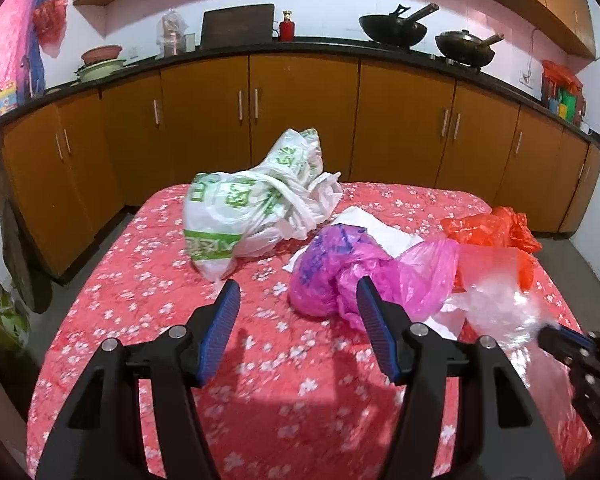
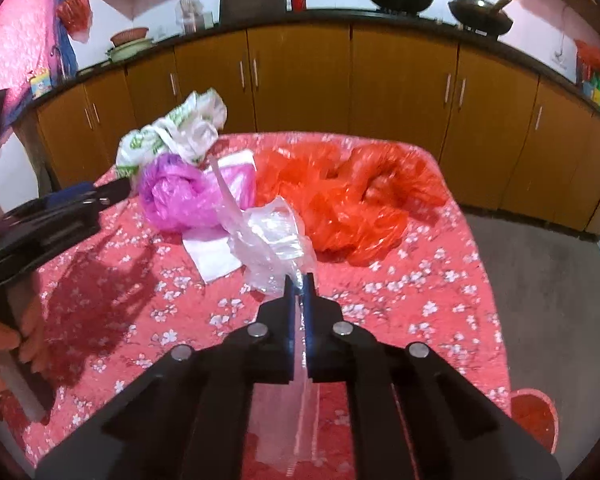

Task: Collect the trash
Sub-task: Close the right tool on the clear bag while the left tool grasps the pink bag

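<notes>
Several plastic bags lie on a table with a red floral cloth. A white bag with green print lies at the back, a pink bag in the middle, an orange-red bag to the right. My left gripper is open and empty, just in front of the pink bag. My right gripper is shut on a clear plastic bag and holds it above the cloth. The clear bag also shows in the left wrist view, with my right gripper at its edge.
A white paper sheet lies under the pink and clear bags. Wooden cabinets with a dark counter stand behind the table, with two woks on top. A red basket sits on the grey floor at the table's right.
</notes>
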`<control>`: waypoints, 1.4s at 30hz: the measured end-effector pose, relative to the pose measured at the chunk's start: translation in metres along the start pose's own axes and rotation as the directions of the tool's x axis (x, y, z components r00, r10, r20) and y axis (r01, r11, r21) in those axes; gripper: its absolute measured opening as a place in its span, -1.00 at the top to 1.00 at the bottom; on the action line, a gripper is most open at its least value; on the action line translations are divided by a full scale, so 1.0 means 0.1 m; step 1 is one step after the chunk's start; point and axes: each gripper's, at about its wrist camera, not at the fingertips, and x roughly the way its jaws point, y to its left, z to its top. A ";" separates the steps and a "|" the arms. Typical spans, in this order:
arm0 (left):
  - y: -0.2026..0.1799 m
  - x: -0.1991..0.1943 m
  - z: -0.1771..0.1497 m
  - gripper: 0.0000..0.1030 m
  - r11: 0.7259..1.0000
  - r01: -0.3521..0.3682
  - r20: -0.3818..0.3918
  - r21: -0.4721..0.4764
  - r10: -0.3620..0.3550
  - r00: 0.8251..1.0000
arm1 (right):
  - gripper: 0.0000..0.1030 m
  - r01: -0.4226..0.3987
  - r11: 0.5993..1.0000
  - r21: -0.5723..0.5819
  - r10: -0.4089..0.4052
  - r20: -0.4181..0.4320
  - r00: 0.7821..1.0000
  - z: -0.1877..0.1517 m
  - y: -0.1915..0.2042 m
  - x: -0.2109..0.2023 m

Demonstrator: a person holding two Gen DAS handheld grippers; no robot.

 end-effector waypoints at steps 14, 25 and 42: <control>-0.03 0.23 0.11 -0.17 0.999 0.038 -0.041 -0.012 -0.038 0.998 | 0.92 -0.013 0.999 0.048 0.011 0.046 0.999 -0.01 -0.07 -0.09; -0.08 0.20 0.04 0.97 0.998 0.061 -0.082 0.032 -0.058 0.995 | 0.92 -0.023 0.998 0.053 0.020 0.054 0.998 -0.03 -0.08 -0.17; 0.19 -0.45 -0.04 1.00 0.999 0.028 -0.017 0.023 -0.028 0.999 | 0.92 -0.035 0.995 0.099 0.025 0.101 0.995 0.00 -0.14 -0.61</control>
